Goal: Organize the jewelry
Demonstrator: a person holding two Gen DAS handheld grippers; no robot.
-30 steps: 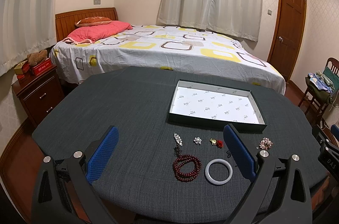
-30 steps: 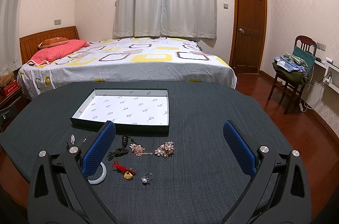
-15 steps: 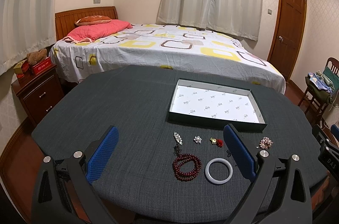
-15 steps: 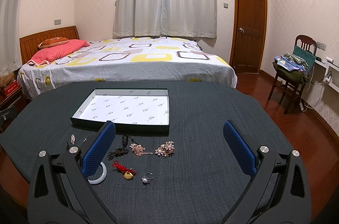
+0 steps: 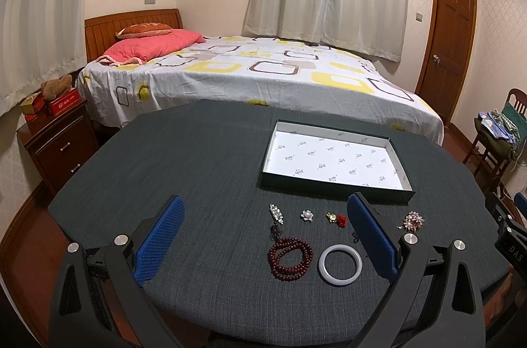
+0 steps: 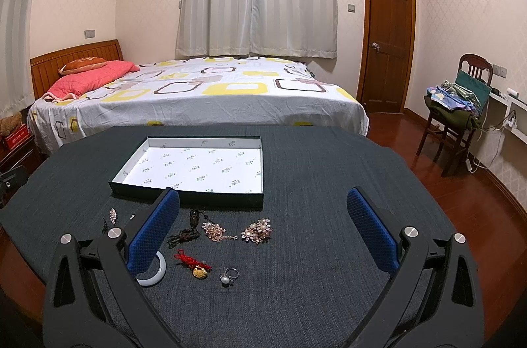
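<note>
Left tool (image 5: 263,209) and right tool (image 6: 263,200) spread wide, holding nothing, above table jewelry; tray (image 6: 184,198) beyond

In the right wrist view, a blue finger (image 6: 153,236) is covering most of the white bangle (image 6: 157,272); the small pieces (image 6: 113,215) beyond are staying too tiny to identify.

Dark grey counter (image 5: 197,170). White bangle (image 5: 340,264), maroon beads (image 5: 290,254). Bed (image 5: 263,74) white with yellow squares, pink pillow (image 5: 151,46).

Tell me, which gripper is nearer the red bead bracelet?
Left. The bracelet lies between the open left gripper's fingers; the right gripper hovers farther right, its view missing it.
</note>
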